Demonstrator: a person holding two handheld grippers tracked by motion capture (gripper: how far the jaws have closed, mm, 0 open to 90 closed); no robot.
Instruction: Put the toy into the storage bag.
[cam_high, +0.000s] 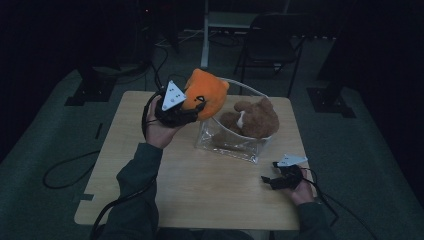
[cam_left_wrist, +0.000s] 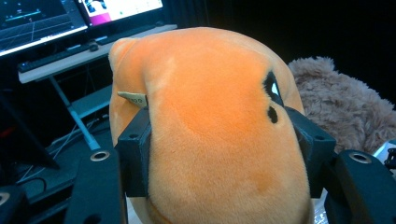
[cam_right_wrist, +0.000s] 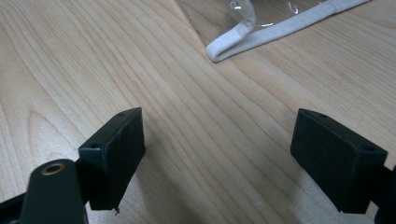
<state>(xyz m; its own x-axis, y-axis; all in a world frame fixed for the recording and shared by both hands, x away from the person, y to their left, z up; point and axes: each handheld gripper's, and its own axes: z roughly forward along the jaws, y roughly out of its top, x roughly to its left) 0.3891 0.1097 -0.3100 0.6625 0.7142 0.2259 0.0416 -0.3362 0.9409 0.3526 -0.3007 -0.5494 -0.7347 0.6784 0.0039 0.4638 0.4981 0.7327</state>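
Observation:
An orange plush toy (cam_high: 206, 94) hangs in the air over the left rim of a clear plastic bag (cam_high: 231, 142), and my left gripper (cam_high: 192, 111) is shut on it. Both pads press into the orange plush (cam_left_wrist: 219, 126) from either side in the left gripper view. A brown plush toy (cam_high: 252, 118) lies inside the bag, and its fur (cam_left_wrist: 343, 109) shows behind the orange one. My right gripper (cam_high: 268, 180) rests low at the table's right front, open, with bare wood between its pads (cam_right_wrist: 114, 154).
The wooden table (cam_high: 200, 185) carries the bag near its far right. The bag's white-edged corner (cam_right_wrist: 236, 39) lies just ahead of the right gripper. Chairs and stands sit on the dark floor beyond the table. Monitors on a desk (cam_left_wrist: 60, 28) appear in the left gripper view.

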